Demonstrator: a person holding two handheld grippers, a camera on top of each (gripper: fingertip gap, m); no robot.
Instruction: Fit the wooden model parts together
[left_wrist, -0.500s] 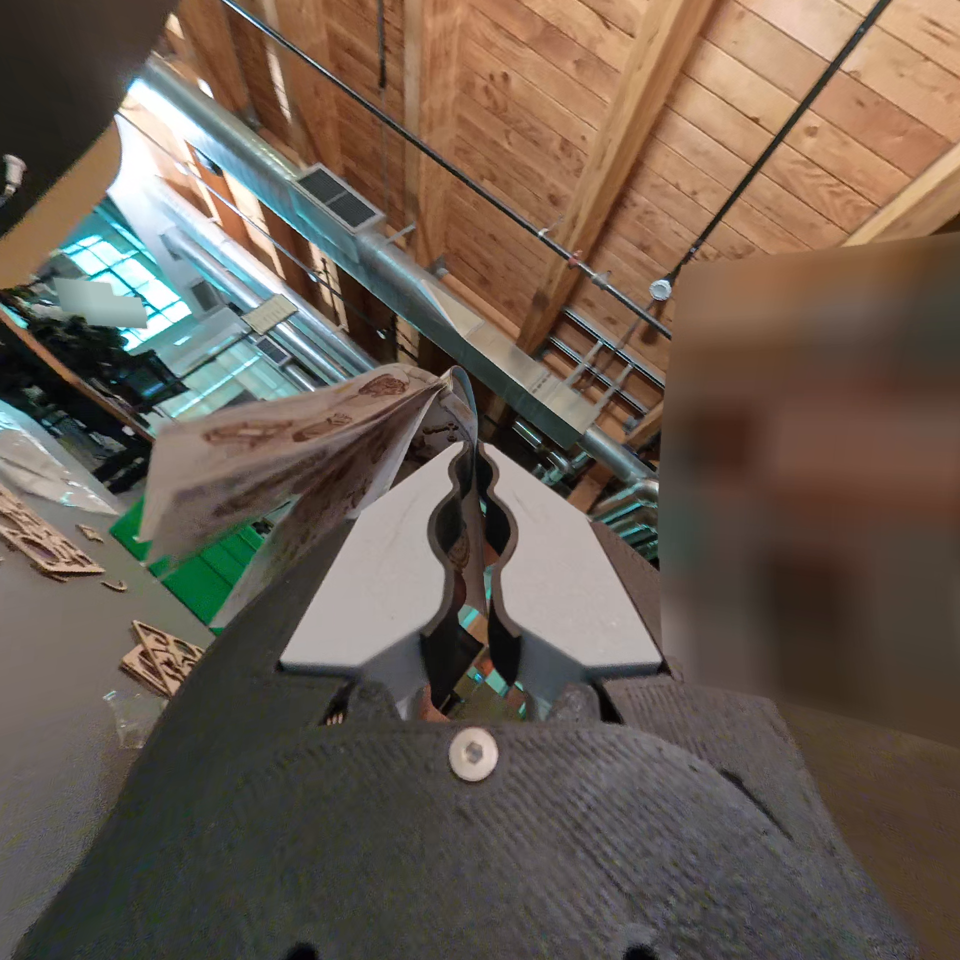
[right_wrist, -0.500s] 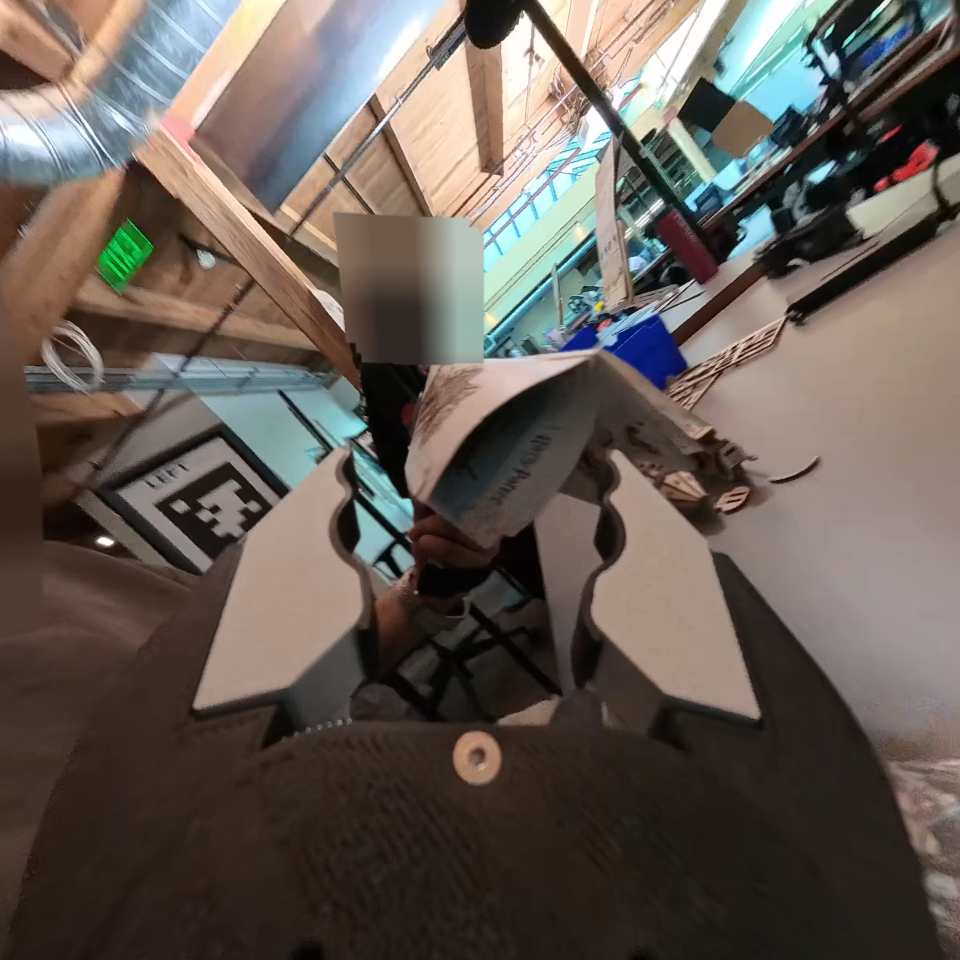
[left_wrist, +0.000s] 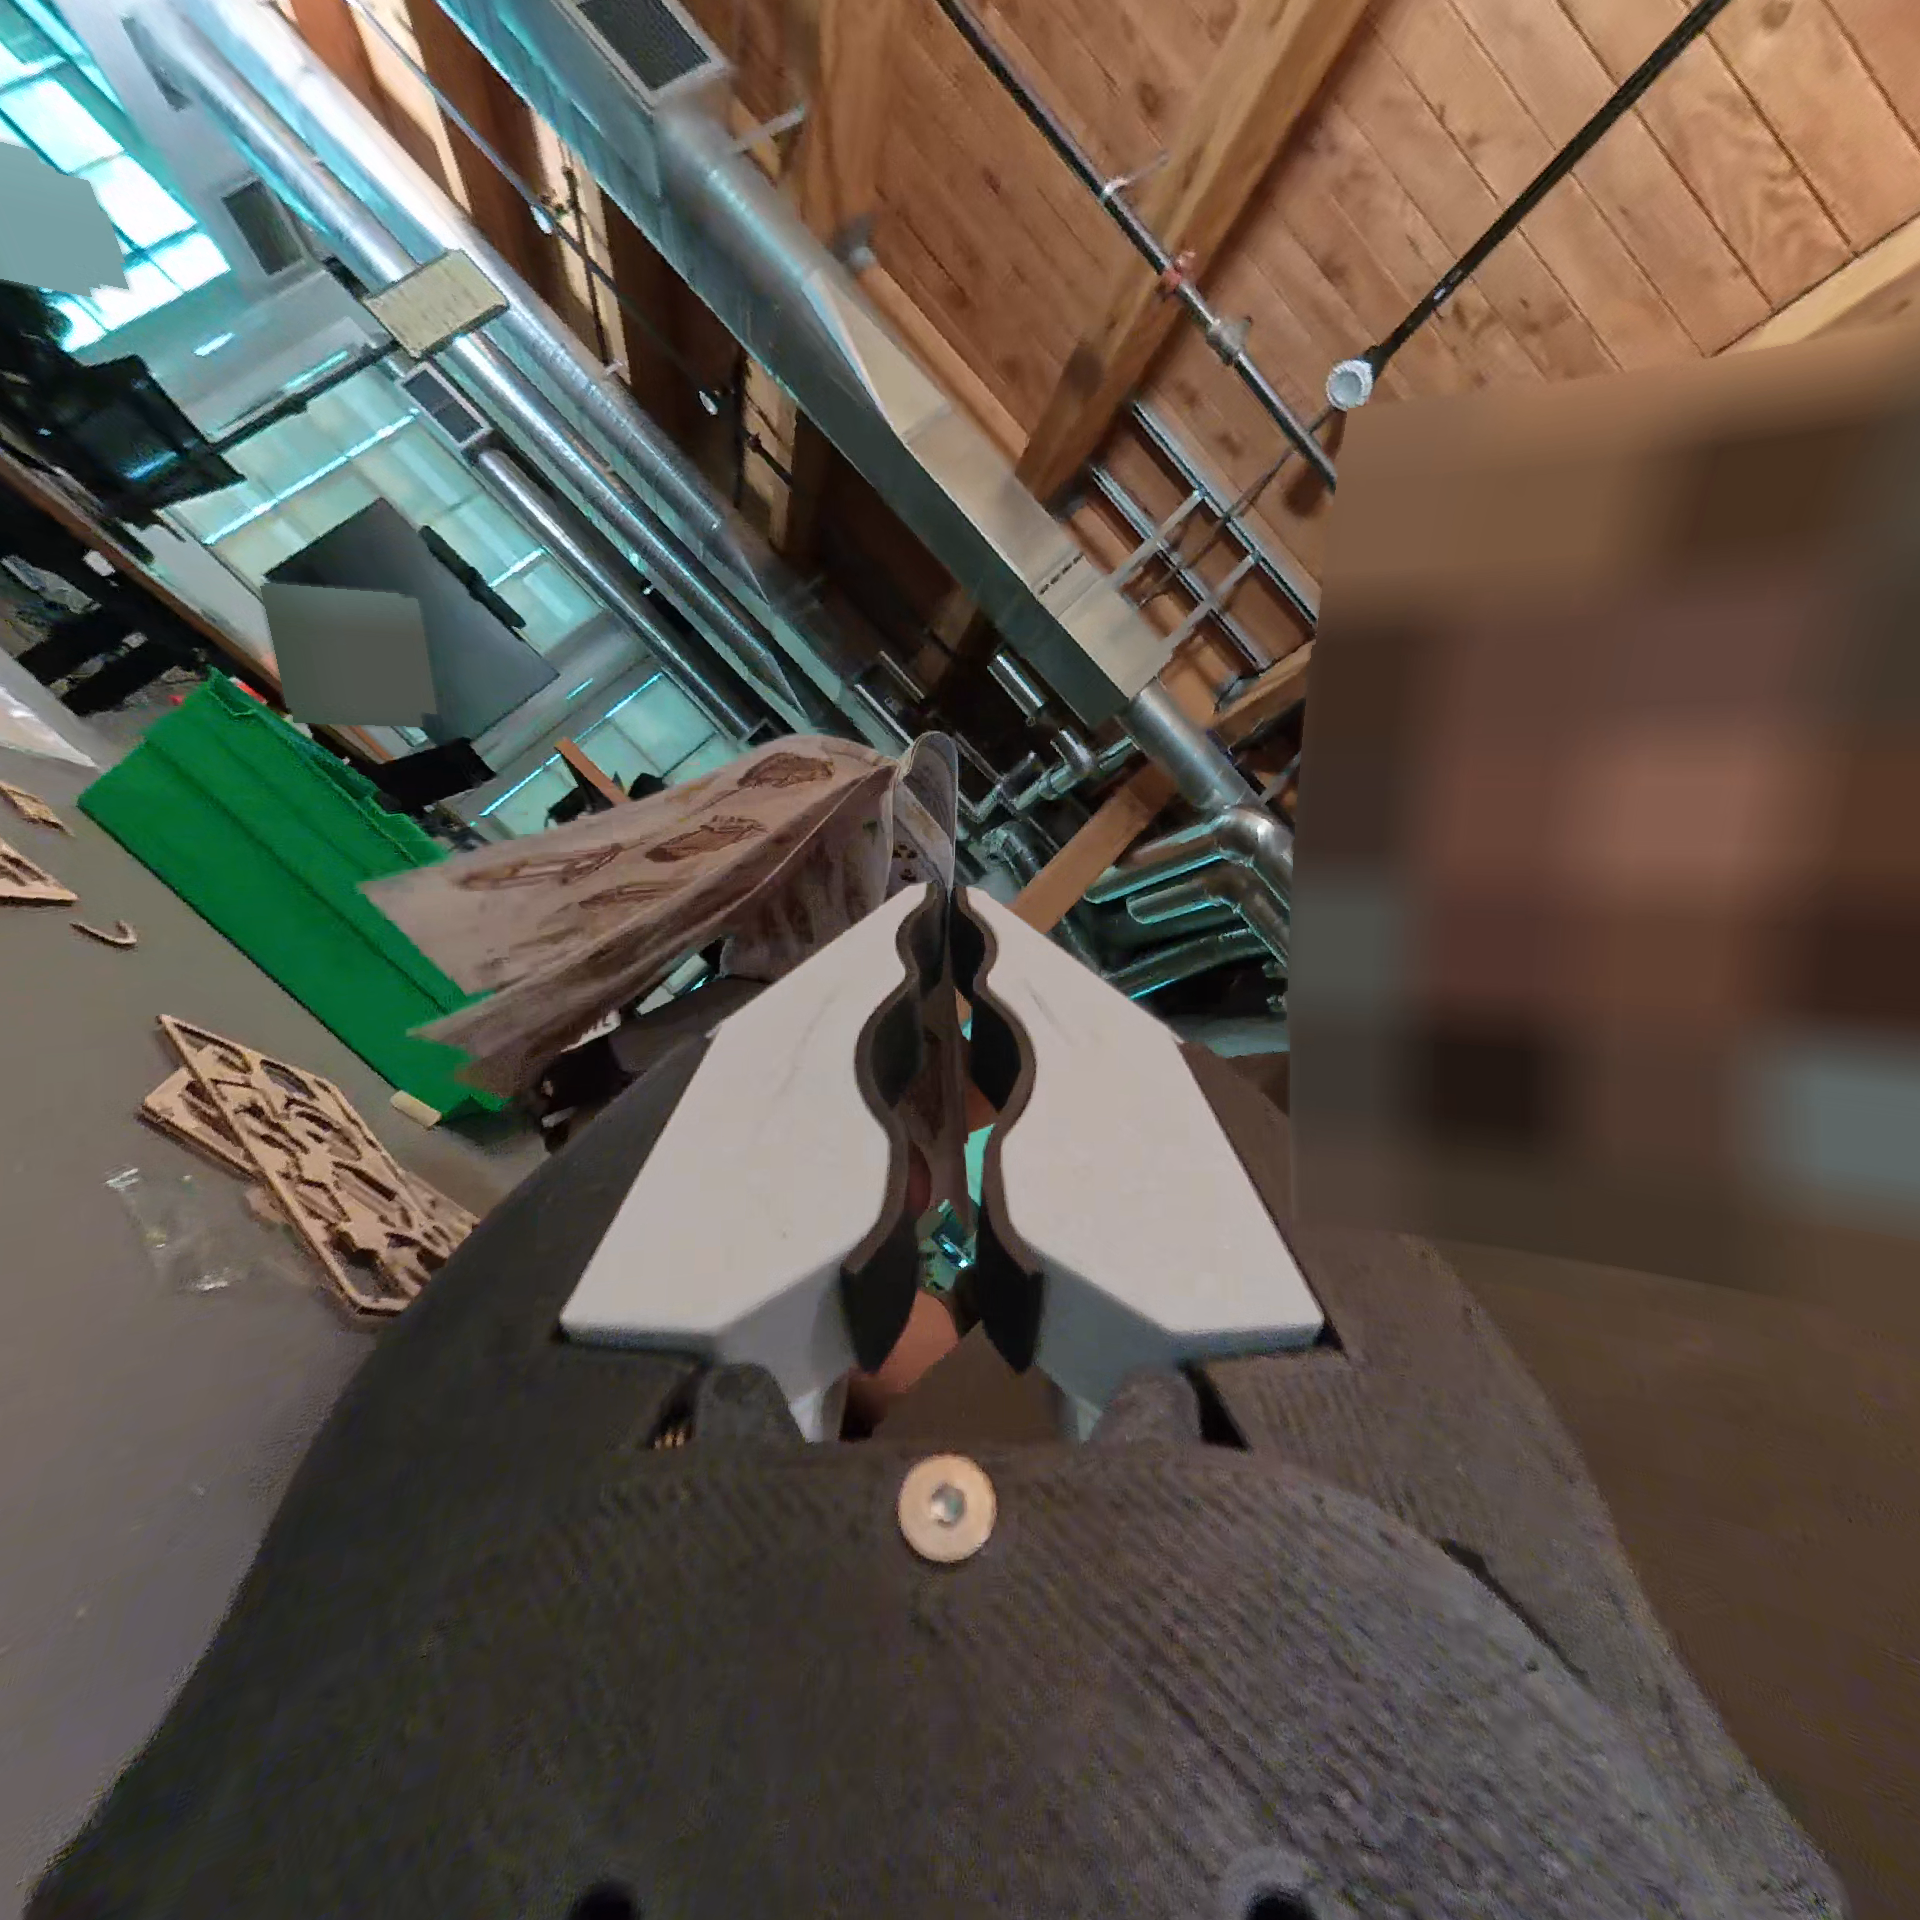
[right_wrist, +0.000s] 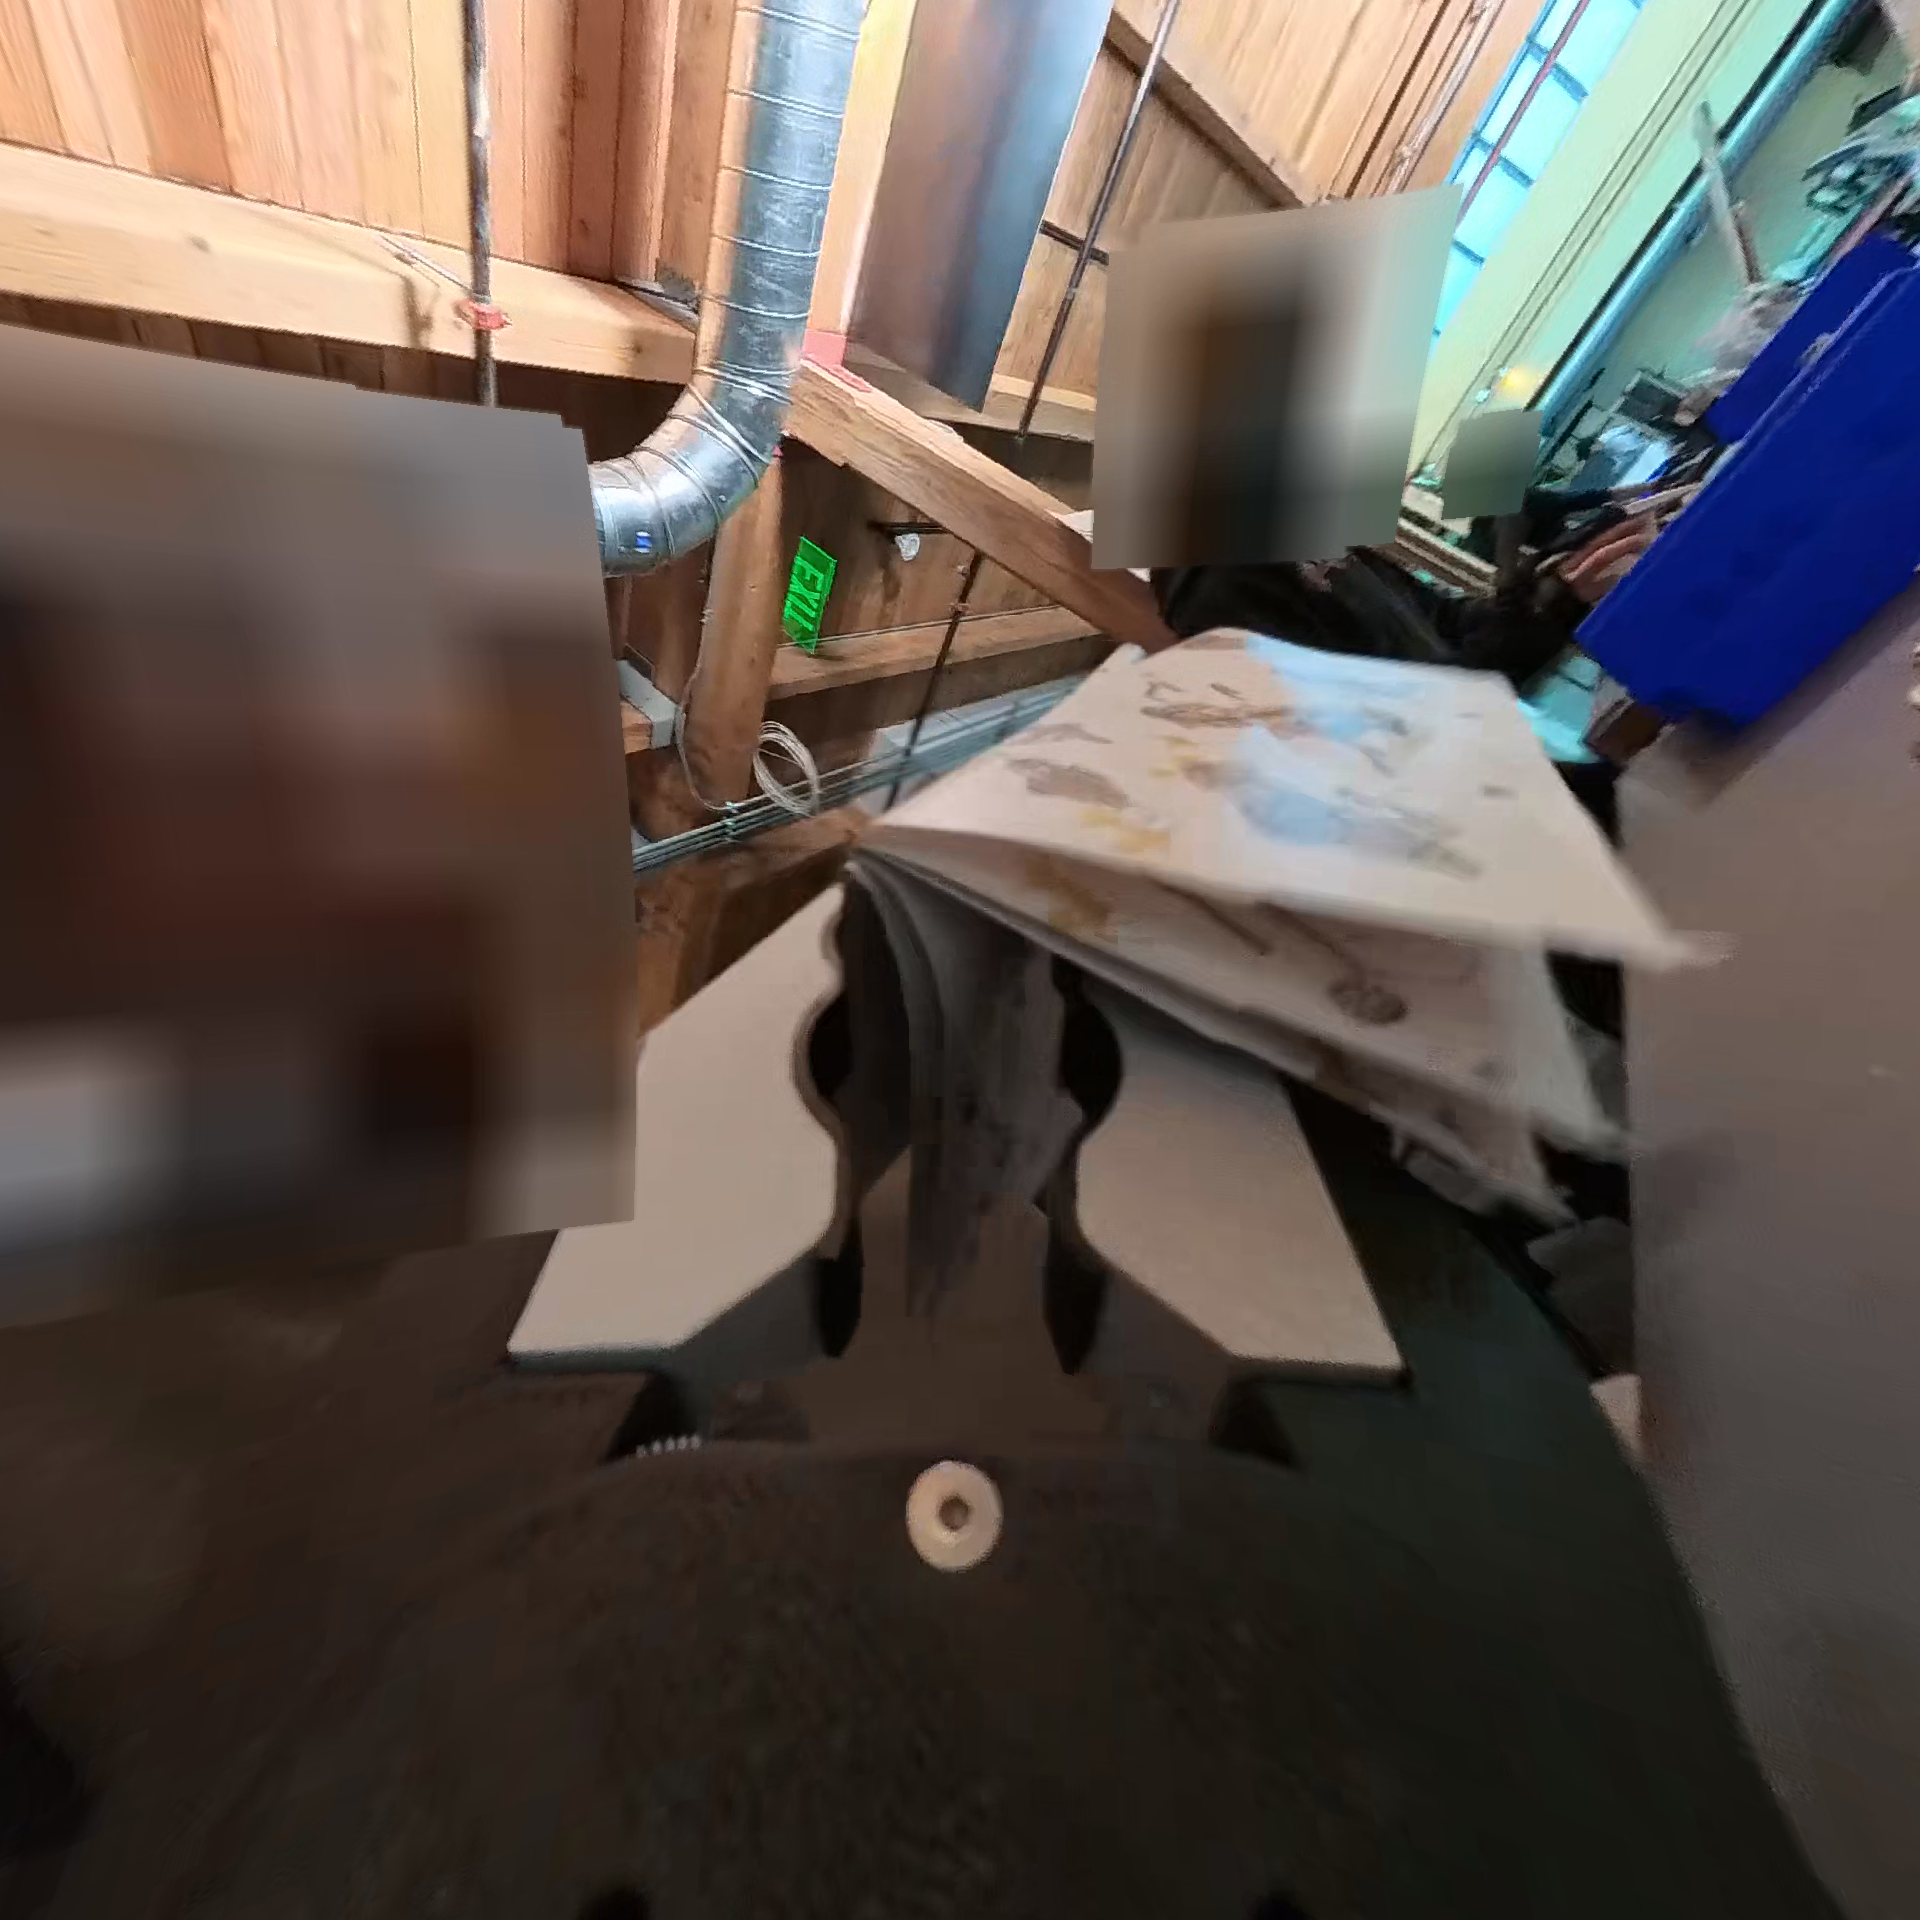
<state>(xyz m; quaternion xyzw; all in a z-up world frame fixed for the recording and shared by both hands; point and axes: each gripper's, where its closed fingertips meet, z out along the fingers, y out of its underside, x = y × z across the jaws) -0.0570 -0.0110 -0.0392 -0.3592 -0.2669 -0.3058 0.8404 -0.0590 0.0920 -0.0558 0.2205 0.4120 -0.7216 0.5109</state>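
Both tools (left_wrist: 943, 920) (right_wrist: 961, 971) upturned, seemingly on booklet (right_wrist: 1247, 831)

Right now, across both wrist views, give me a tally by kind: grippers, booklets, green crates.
Grippers: 2, the left gripper and the right gripper
Instruction booklet: 1, the same one in both views
Green crate: 1
Total: 4

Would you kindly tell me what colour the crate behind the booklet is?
Bright green crate, resting on the grey table; the left wrist view shows it best.
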